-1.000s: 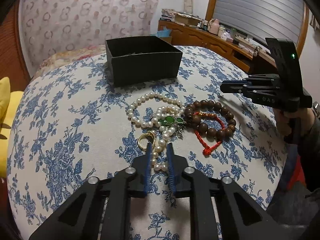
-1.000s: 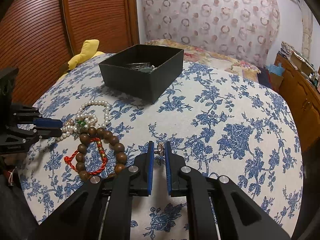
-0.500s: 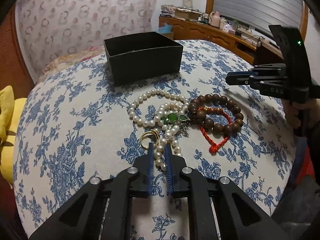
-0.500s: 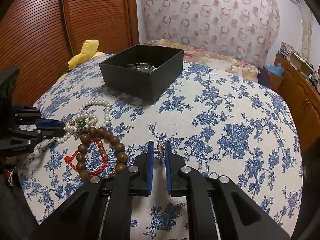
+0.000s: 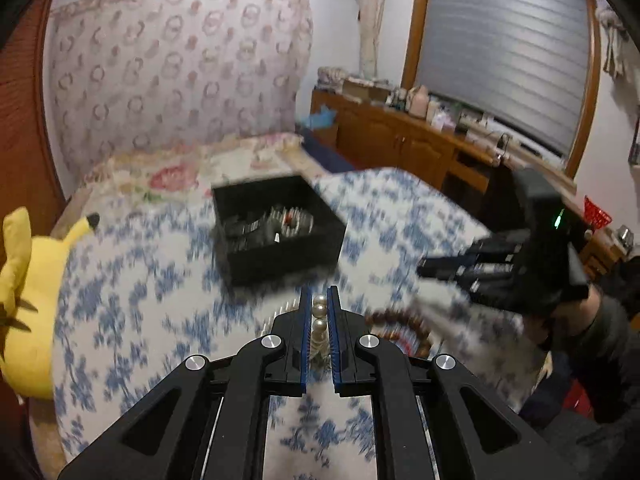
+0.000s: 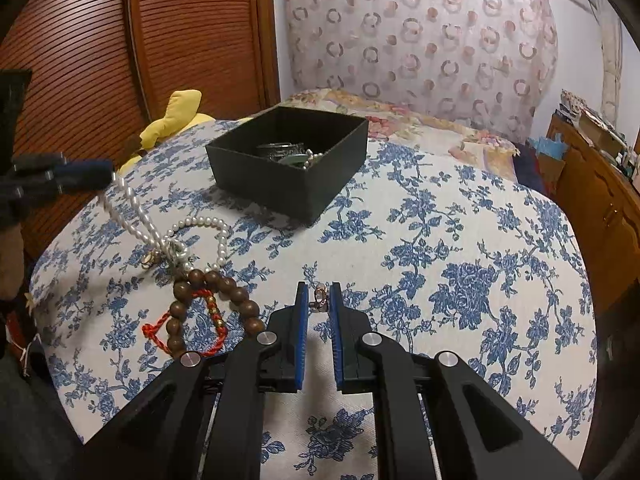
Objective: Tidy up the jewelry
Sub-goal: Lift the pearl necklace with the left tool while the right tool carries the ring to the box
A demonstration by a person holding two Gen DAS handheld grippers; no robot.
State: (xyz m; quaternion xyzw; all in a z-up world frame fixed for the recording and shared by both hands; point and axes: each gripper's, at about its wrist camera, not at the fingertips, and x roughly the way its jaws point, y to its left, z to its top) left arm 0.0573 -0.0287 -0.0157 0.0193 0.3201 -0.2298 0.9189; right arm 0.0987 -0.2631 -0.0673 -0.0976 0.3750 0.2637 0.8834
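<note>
My left gripper (image 5: 319, 300) is shut on the pearl necklace (image 5: 319, 322) and holds it raised; in the right wrist view the left gripper (image 6: 105, 172) has the pearl strand (image 6: 132, 204) hanging taut down to the cloth. A brown bead bracelet (image 6: 216, 284) with a red cord (image 6: 160, 332) lies beside it. The black box (image 6: 292, 160) holds several metal pieces. My right gripper (image 6: 319, 294) is shut on a small rose-gold ring (image 6: 320, 298), low over the cloth.
A blue-flowered cloth (image 6: 460, 260) covers the rounded surface. A small gold ring (image 6: 150, 259) lies among the pearls. A yellow plush toy (image 5: 28, 280) sits at the left edge. A wooden dresser (image 5: 420, 148) stands behind.
My left gripper has closed on the pearl necklace and lifted it up toward the box, the view blurring. The right gripper has stayed still with the ring.
</note>
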